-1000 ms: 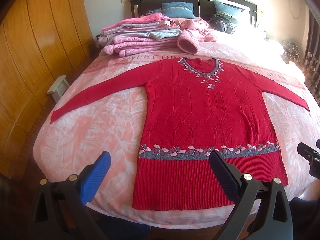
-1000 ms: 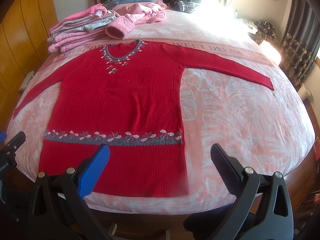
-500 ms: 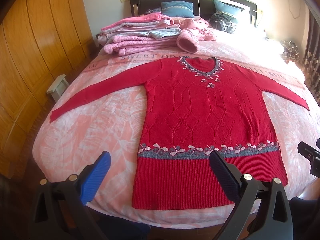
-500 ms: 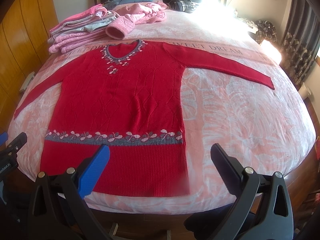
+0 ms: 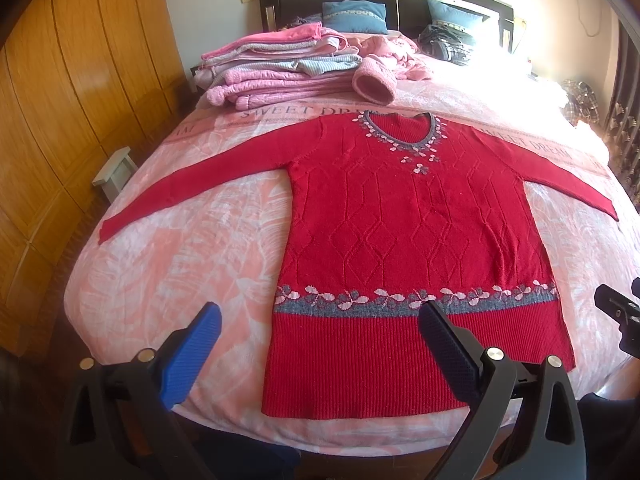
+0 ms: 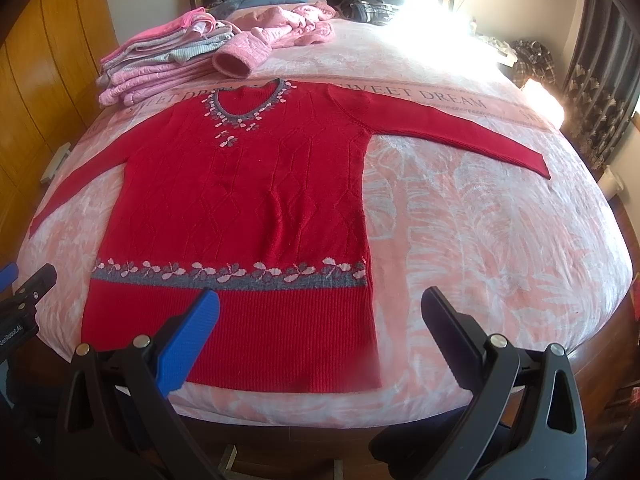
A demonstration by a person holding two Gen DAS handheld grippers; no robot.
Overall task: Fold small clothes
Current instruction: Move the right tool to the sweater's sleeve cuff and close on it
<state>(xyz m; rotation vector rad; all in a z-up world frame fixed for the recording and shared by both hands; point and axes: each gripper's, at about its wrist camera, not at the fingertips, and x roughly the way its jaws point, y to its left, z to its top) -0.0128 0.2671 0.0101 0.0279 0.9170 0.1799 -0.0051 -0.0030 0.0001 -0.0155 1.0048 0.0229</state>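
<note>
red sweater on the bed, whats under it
The red sweater lies flat, sleeves spread, directly on the pink leaf-print bedspread, which shows all around it. Part of the "SWEET DREAM" lettering disappears beneath its shoulders; anything else underneath is covered.

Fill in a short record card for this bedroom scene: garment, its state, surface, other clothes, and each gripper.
garment: red knitted sweater with grey flowered band
state: flat, unfolded, sleeves spread
surface: pink leaf-patterned bedspread
other clothes: stack of folded pink and grey clothes near the headboard
left gripper: jaws open, empty, above the hem
right gripper: jaws open, empty, above the hem's right corner
</note>
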